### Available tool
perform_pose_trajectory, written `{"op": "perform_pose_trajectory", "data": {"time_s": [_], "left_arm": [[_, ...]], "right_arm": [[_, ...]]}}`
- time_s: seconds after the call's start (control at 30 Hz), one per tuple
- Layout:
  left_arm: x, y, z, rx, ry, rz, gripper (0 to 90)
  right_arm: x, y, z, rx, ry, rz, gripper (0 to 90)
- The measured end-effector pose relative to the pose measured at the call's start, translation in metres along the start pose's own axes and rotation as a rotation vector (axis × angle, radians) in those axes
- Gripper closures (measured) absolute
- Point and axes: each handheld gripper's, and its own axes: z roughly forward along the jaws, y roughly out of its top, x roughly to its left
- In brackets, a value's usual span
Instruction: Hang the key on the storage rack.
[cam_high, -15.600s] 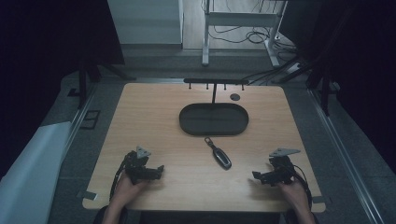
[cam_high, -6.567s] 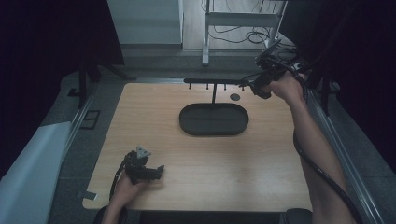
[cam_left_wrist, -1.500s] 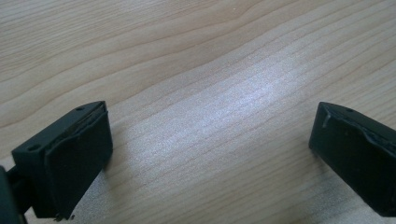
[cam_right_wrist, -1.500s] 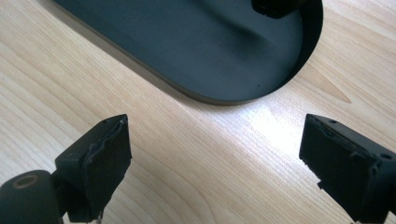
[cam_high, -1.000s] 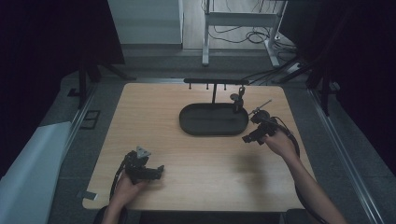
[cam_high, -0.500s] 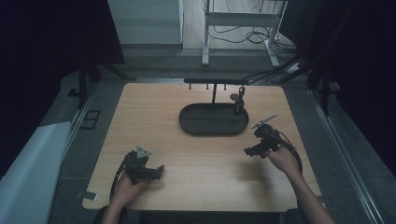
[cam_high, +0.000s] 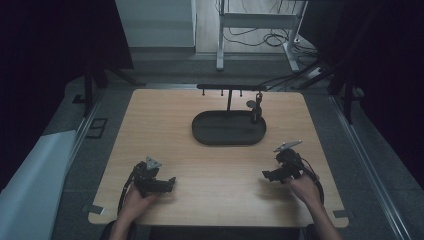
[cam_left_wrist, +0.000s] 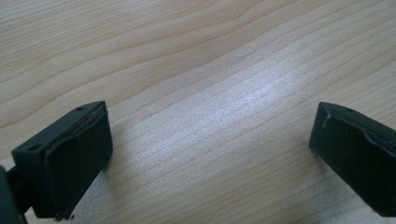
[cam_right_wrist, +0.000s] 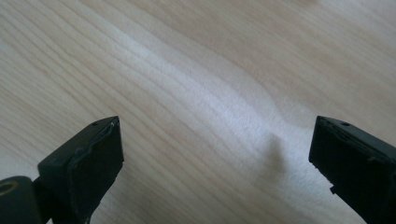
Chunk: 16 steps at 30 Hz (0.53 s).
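Note:
A dark key fob (cam_high: 257, 111) hangs from the right end of a black rack bar (cam_high: 230, 87), over the right end of the black oval tray (cam_high: 210, 136). My right gripper (cam_high: 266, 175) rests low over the near right of the wooden table (cam_high: 165, 130), well short of the tray, open and holding nothing. Its jaws stand wide apart over bare wood in the right gripper view (cam_right_wrist: 215, 163). My left gripper (cam_high: 169, 183) sits at the near left, open and holding nothing. The left gripper view (cam_left_wrist: 212, 158) has bare wood between its jaws.
The rack's post (cam_high: 229, 101) rises from the tray's far side, with small pegs under the bar. Grey floor and a rail (cam_high: 365, 160) run along the table's right edge. White sheeting (cam_high: 30, 185) lies on the floor to the left.
The fob, once lying on the table, now hangs on the rack. Over the last second my right gripper has drawn back from beside the tray to the near right. The left has not moved.

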Motion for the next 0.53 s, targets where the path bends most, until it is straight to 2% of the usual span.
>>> {"op": "perform_pose_trajectory", "data": {"time_s": [0.2, 0.37, 0.53], "left_arm": [[0.000, 0.000, 0.000, 0.001, -0.001, 0.001, 0.0], [0.000, 0.000, 0.000, 0.002, -0.001, 0.001, 0.0], [0.000, 0.000, 0.000, 0.001, 0.000, 0.001, 0.0]], "right_arm": [[0.002, -0.015, 0.003, -0.033, 0.004, 0.027, 3.2], [0.004, -0.026, 0.008, -0.043, -0.015, 0.027, 3.0], [0.004, -0.030, 0.007, -0.064, -0.029, 0.022, 3.1]]}}
